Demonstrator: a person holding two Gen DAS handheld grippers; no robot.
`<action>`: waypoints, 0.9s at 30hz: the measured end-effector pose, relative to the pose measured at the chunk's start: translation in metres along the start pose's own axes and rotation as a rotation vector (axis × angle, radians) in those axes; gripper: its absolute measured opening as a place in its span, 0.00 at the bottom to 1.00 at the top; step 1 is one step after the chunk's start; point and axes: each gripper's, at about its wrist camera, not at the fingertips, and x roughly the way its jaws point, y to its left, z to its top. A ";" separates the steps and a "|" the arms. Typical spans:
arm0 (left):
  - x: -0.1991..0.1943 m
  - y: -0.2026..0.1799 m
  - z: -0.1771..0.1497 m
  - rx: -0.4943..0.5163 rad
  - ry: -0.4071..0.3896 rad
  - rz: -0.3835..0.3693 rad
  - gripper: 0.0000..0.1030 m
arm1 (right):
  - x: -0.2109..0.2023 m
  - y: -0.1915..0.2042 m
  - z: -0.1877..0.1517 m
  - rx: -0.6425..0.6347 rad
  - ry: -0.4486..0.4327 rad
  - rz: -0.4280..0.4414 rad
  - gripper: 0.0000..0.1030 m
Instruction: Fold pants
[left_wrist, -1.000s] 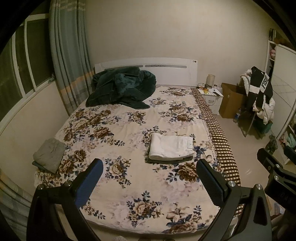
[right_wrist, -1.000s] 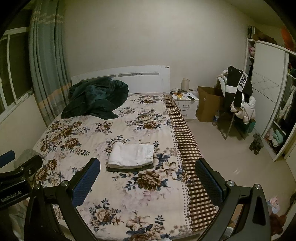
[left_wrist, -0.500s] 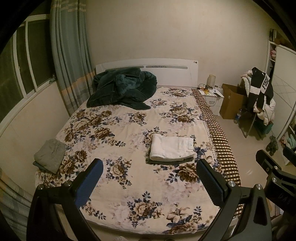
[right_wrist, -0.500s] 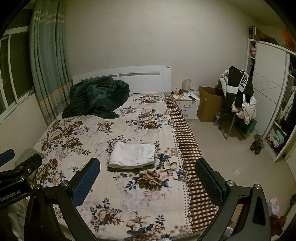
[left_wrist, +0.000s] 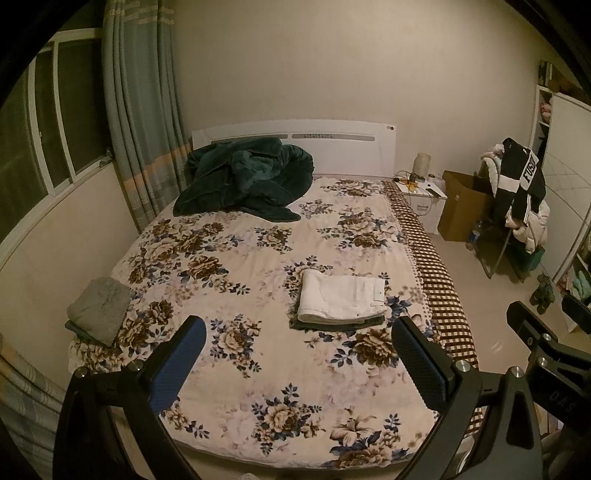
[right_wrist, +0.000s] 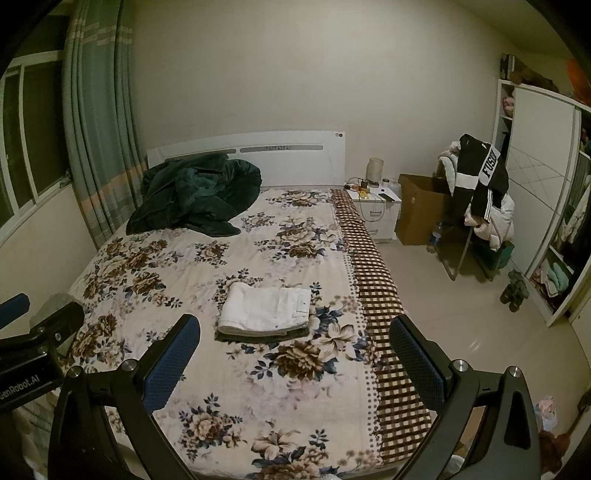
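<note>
Folded white pants (left_wrist: 341, 300) lie beyond both claws (each spread, empty)

Folded white cotton-like pants (left_wrist: 341, 300): matt woven cloth. Floral-print bed cover (left_wrist: 236, 266): soft matt fabric. Dark green plush blanket (left_wrist: 247, 177): deep fuzzy pile. Left hand-held gripper (left_wrist: 297, 363): black matt plastic, blue dimpled rubbery pads, shiny metal screws. Pale tiled floor (right_wrist: 454, 317): smooth, glossy.

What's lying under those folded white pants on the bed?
Under the white pants a darker folded garment shows only its front edge. The rest is covered, so I cannot tell what it is.
</note>
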 end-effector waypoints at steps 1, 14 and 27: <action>0.000 0.000 0.000 0.000 0.000 0.003 1.00 | 0.000 0.000 0.000 0.002 0.000 0.000 1.00; 0.000 -0.001 -0.002 -0.002 -0.001 0.001 1.00 | -0.001 -0.001 0.003 -0.001 0.000 0.013 1.00; -0.002 -0.001 0.001 -0.003 -0.004 0.006 1.00 | -0.002 -0.002 0.005 -0.004 -0.003 0.018 1.00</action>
